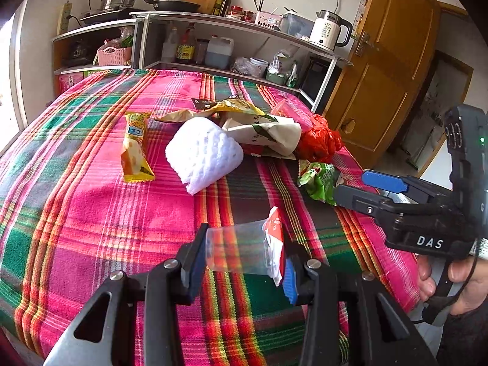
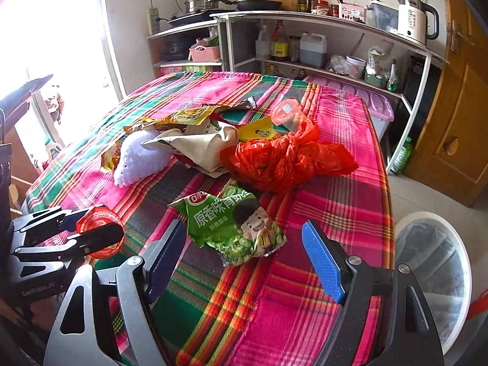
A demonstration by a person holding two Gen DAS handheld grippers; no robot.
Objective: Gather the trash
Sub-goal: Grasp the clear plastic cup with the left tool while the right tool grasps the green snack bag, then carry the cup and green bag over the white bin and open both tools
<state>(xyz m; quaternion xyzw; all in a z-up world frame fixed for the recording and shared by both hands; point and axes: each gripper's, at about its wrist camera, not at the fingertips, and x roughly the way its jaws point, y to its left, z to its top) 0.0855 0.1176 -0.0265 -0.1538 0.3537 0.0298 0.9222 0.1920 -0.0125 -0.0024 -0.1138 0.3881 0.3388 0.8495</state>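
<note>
A crumpled green snack wrapper (image 2: 236,224) lay on the near right of the plaid-covered tabletop (image 2: 320,274), between the spread-apart fingers (image 2: 323,262) of the right gripper (image 2: 244,253). The left gripper (image 1: 242,257) was clamped on a clear plastic cup with a red-and-white lid (image 1: 244,248). Closing on so thin and flat a wrapper could pinch the cloth too, dragging the far pile, while the squeezed cup might slip before reaching the white lined bin (image 2: 433,274) at right.

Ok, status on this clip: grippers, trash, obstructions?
Left gripper shut on clear plastic cup. Right gripper open, straddling green snack bag. Bin beside table, nothing blocking.
</note>
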